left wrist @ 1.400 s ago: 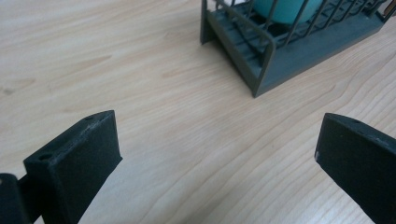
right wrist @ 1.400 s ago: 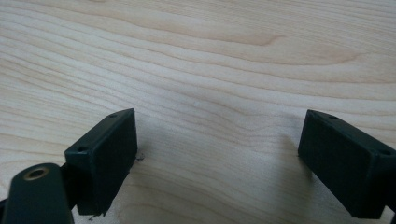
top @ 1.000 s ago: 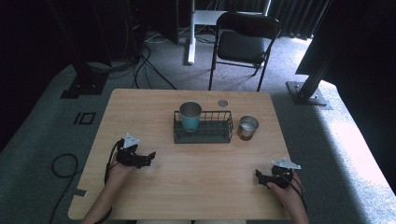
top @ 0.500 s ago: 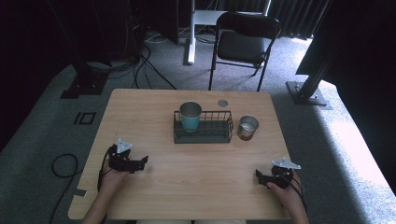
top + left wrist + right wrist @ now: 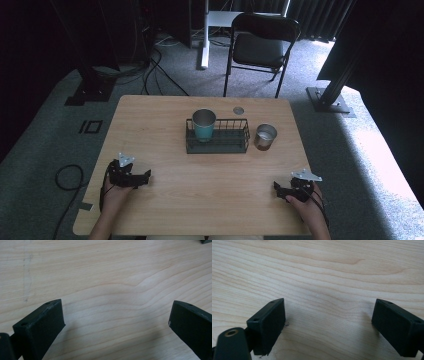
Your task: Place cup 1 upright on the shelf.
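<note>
Teal cup stands upright in the left end of a black wire basket, which sits at the middle of the far half of the wooden desk. Just beside the basket's right end stands a small metal can, and behind the basket lies a small round lid, apart from both. We hold our left gripper low over the near left part of the desk, and our right gripper low over the near right part, both well apart from the basket. In the left gripper view, its jaws stand wide apart with nothing between them but bare wood grain. In the right gripper view, the jaws are likewise spread wide and hold nothing. We judge that both hands are parked at rest near the front edge, jaws readied for a first grasp, and that the cup, standing in the basket with its open rim up, is the likeliest thing to be reached for. Beyond the desk, a black folding chair stands on grey carpet.
</note>
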Available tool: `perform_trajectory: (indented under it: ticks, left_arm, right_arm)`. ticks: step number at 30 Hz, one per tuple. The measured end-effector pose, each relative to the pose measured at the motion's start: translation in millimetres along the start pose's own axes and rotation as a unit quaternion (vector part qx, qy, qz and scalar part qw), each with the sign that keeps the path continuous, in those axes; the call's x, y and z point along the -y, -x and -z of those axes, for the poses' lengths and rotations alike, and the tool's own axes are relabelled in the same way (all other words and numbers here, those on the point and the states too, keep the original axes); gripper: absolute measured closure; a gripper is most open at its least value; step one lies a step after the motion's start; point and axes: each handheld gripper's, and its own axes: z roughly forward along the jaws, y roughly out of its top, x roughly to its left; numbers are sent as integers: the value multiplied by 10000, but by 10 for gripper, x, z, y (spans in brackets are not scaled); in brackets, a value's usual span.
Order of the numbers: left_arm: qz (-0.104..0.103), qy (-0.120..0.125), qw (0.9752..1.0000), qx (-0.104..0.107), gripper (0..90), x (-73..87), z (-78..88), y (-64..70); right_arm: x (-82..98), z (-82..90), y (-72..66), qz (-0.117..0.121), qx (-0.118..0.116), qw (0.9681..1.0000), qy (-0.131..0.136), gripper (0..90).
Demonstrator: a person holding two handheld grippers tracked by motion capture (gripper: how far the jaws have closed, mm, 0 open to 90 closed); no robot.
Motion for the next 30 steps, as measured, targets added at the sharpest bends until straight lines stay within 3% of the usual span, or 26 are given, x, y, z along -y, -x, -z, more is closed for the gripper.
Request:
perform_trajectory:
  ticks: [10,30]
  left_arm:
    - [8,-147,9997,-175,8,35,-18,-18]
    - [47,-198,9998,-69,8,40,-19,-42]
  right_arm:
    - [0,0,0,1,-1,10000,1,114]
    - [-3,-2,5,16,-18,10000,1,113]
